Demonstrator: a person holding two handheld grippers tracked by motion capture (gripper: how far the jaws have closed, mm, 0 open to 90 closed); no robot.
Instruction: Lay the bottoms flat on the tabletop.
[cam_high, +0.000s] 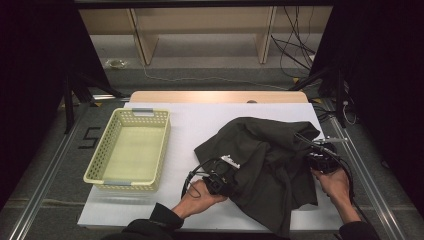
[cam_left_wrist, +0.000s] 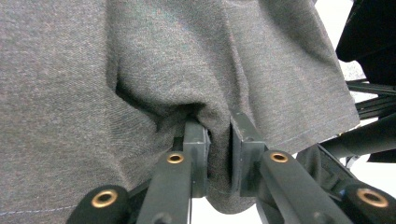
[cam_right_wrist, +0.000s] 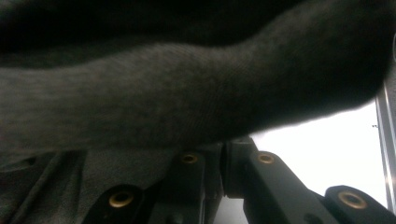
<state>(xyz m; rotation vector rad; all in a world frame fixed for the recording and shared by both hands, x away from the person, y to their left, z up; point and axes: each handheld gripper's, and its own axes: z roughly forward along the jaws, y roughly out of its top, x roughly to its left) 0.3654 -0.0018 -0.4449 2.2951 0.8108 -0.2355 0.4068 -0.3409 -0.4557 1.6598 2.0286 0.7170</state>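
- I have the dark garment (cam_high: 265, 165) bunched on the right half of the table (cam_high: 200, 125), gripped from both sides.
- Left gripper (cam_left_wrist: 218, 140): fingers (cam_left_wrist: 195, 140) narrow, pinching a fold of cloth.
- Right gripper (cam_right_wrist: 219, 163): fingers nearly together, cloth draped over them; I judge they clamp an edge.
- Step in hand, I judge: spreading or folding. Next I must draw both hands apart evenly, keeping the cloth taut.
- White table sheet, yellow basket (cam_high: 131, 150) at left, empty. Beyond: grey floor, cables (cam_high: 295, 45), wooden frame (cam_high: 200, 25).
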